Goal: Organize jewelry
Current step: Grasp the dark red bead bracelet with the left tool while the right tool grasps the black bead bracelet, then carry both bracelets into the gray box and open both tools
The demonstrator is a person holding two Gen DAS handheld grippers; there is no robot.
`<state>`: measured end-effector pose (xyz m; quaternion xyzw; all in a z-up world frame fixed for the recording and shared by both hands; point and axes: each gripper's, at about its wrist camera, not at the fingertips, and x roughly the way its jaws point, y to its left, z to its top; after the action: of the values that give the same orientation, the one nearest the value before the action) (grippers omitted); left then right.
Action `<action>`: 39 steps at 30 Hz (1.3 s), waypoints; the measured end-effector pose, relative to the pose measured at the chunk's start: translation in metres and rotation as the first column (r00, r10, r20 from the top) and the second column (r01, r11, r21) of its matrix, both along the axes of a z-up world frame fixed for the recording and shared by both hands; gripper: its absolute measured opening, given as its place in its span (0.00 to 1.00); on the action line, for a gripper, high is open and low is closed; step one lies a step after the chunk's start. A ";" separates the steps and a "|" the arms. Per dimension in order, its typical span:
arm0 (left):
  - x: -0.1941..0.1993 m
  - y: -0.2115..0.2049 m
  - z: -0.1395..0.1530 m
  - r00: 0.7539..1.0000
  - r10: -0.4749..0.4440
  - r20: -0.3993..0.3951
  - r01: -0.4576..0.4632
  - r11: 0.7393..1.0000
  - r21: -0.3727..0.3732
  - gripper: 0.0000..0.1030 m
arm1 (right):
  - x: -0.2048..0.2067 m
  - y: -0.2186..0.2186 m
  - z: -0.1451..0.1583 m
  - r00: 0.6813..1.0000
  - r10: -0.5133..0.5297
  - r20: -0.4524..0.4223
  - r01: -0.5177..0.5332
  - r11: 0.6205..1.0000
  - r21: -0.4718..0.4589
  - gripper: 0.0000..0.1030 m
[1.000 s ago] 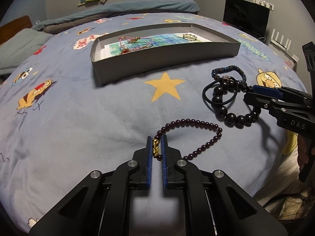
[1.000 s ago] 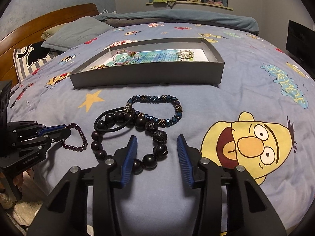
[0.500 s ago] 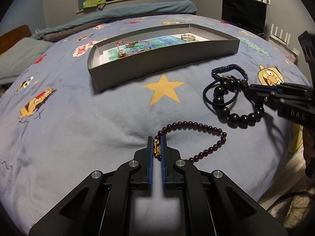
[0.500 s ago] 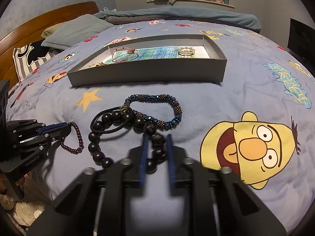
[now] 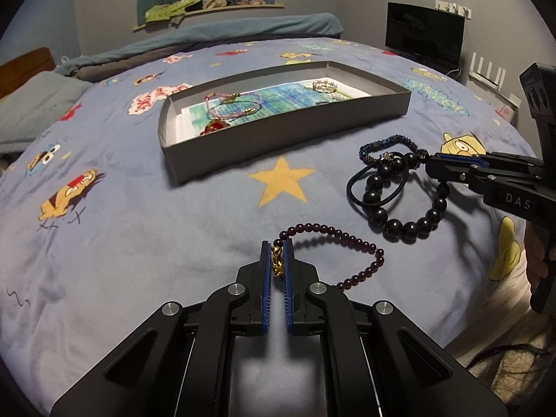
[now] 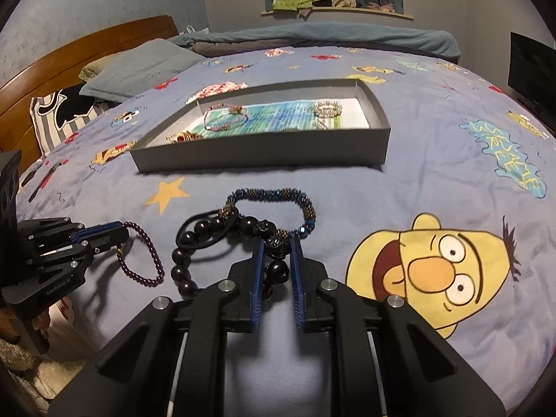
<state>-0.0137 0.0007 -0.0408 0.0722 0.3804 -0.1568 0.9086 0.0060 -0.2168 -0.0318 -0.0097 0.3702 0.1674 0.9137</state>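
On the left, the left tool is clamped on the gold charm of a thin bracelet of small dark-purple beads, so the loose loop trails off to the side on the bed and can be lifted without slipping, in my judgement. Beside it, the right tool has just been closing and now pinches a carved bead of the chunky black-bead bracelet. That bracelet lies tangled with a black elastic hair band and touches a blue-and-bronze beaded bracelet, so a lift may drag those along.

Beyond both, the shallow grey cardboard box lies open on the bed, probably the place for everything. It already holds a pink cord bracelet, a red-and-gold piece and a silver ring-like band.

The surface is a soft blue bedspread printed with cartoon figures and stars. A wooden headboard stands at left, a window ledge with clutter behind, and a dark monitor at right.
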 end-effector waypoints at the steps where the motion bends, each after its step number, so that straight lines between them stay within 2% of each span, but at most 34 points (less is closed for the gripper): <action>1: 0.000 0.000 0.001 1.000 -0.001 0.002 0.001 1.000 -0.001 0.07 | 0.000 0.000 0.002 1.000 0.001 0.006 -0.001 1.000 0.000 0.14; 24: 0.000 0.014 0.050 0.992 0.025 0.121 -0.020 0.999 -0.038 0.07 | 0.001 -0.015 0.066 0.984 -0.023 0.178 0.027 0.999 -0.021 0.14; 32: 0.008 0.022 0.067 0.986 0.042 0.159 -0.037 0.999 -0.037 0.06 | 0.015 -0.023 0.082 0.977 -0.044 0.210 0.050 0.998 -0.022 0.14; 39: 0.026 0.031 0.085 0.982 0.058 0.181 -0.046 0.997 -0.069 0.06 | 0.032 -0.031 0.096 0.969 -0.061 0.240 0.065 0.998 -0.010 0.14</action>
<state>0.0124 0.0322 0.0437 0.0470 0.2920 -0.1380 0.9453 0.0382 -0.2475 0.0643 -0.0260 0.2590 0.1329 0.9563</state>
